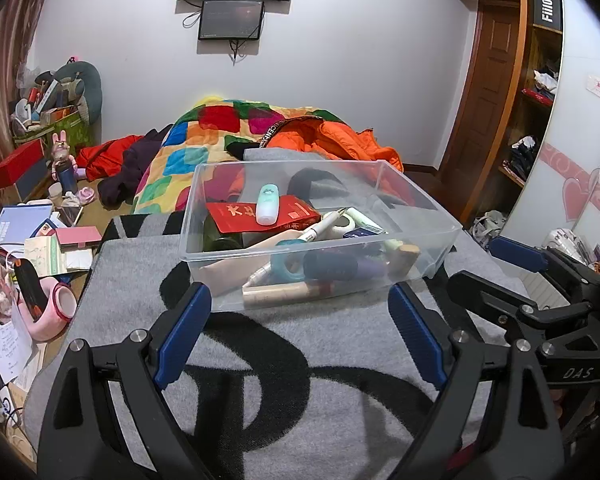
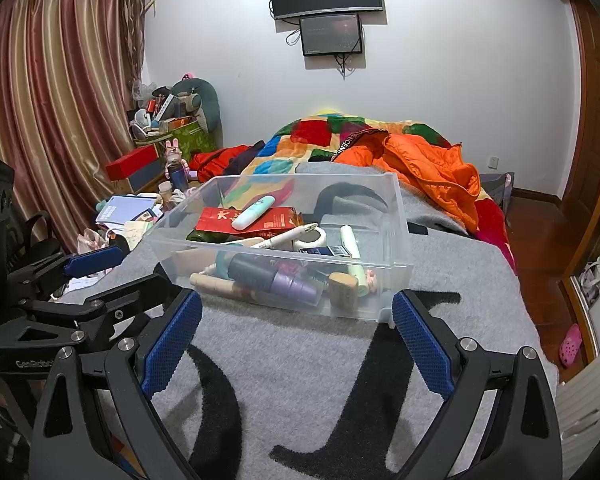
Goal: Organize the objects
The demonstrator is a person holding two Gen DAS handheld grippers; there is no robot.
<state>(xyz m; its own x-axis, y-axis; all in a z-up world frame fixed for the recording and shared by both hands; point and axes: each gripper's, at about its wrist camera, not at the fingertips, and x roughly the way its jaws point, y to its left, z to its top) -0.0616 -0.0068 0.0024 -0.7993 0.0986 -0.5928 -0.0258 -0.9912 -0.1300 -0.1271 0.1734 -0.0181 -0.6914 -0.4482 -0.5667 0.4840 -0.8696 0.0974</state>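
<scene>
Both claws spread wide, empty: left gripper (image 1: 300,324), right gripper (image 2: 296,336), hovering just short of clear plastic bin (image 1: 440,236) on grey blanket (image 1: 300,360). Bin piled with pens, tubes, red packet (image 1: 296,210). Probably light, rigid but slick and flexing thin walls; best pinched at rim, both sides, kept level.

Bed (image 2: 480,264): grey blanket with black pattern (image 1: 300,344) spread over near end. Clear plastic bin (image 1: 420,216) sits directly on blanket. Beyond bin: patchwork quilt (image 2: 300,136), orange jacket (image 2: 428,160).
</scene>
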